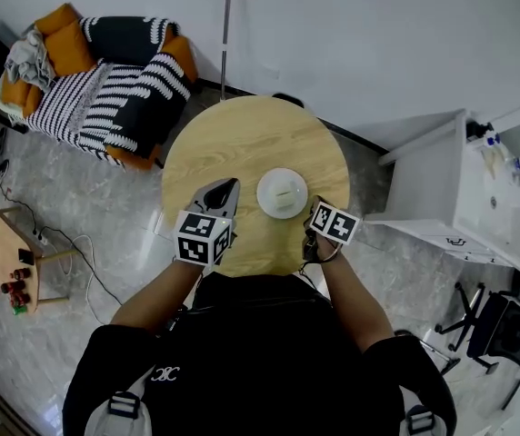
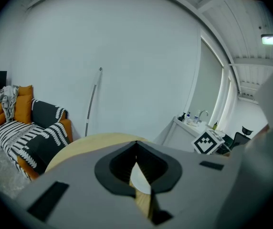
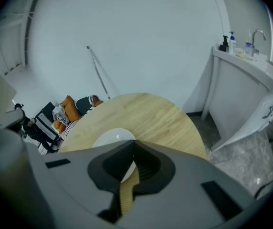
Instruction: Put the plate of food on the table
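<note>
A white plate (image 1: pixel 282 192) with something pale in its middle rests on the round wooden table (image 1: pixel 242 134), near the table's front edge. My left gripper (image 1: pixel 232 186) lies just left of the plate, its jaws shut to a point with nothing in them. My right gripper (image 1: pixel 313 210) sits just right of the plate, also shut and empty. In the left gripper view a sliver of the plate (image 2: pixel 139 178) shows through the gap behind the left gripper (image 2: pixel 136 144). In the right gripper view the plate (image 3: pixel 109 137) lies just beyond the right gripper (image 3: pixel 134 144).
A sofa (image 1: pixel 105 75) with striped throws stands far left of the table. A white counter with a sink (image 1: pixel 478 193) stands at the right, an office chair (image 1: pixel 489 323) below it. A small wooden side table (image 1: pixel 4 243) is at the left. A thin pole (image 1: pixel 227 25) leans on the wall.
</note>
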{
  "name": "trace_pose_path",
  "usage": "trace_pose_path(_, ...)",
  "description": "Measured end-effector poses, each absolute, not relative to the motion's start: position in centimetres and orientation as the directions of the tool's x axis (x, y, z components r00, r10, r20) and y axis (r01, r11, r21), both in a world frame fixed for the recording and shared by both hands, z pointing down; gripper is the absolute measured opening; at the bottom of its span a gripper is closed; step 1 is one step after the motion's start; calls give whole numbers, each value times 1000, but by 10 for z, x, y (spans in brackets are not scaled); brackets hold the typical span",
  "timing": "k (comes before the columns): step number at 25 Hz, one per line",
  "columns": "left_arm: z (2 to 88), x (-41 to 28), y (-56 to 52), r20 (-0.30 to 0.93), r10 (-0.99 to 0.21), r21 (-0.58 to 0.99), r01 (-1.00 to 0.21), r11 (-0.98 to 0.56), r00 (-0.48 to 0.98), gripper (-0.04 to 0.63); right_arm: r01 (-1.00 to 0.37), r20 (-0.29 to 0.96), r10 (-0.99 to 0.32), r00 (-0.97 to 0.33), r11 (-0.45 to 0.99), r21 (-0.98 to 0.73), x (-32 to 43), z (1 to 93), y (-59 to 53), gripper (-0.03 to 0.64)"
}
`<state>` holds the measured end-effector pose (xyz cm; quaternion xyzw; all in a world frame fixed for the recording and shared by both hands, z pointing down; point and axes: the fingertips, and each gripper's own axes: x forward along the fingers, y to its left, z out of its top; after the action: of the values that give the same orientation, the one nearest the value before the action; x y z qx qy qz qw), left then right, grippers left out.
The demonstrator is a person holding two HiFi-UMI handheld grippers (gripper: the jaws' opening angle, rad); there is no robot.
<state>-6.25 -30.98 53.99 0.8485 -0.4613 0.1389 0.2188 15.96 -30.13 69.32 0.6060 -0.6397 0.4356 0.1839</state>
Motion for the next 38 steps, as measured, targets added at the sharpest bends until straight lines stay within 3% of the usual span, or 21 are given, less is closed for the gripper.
trace_pose_path(11, 530, -38, -318, 414, -691, 249, -803, -541, 593, 6, -975, 530, -818, -221, 185, -122, 132, 595, -313, 9)
trace_pose_path(18, 523, -19, -317, 398, -661, 247, -768, -591, 636, 6, -983, 449, -878, -169, 186, -8, 133, 559, -313, 8)
trace_pose_path(31, 505, 7, -315, 358, -632, 206, -718, -665, 688, 6, -981, 270, -946, -178, 191, 21, 146, 492, -308, 6)
trace_pose_path(38, 506, 6, -315, 357, -634, 196, -718, -668, 686, 6, -979, 233, -955, -185, 200, 43, 142, 475, -305, 6)
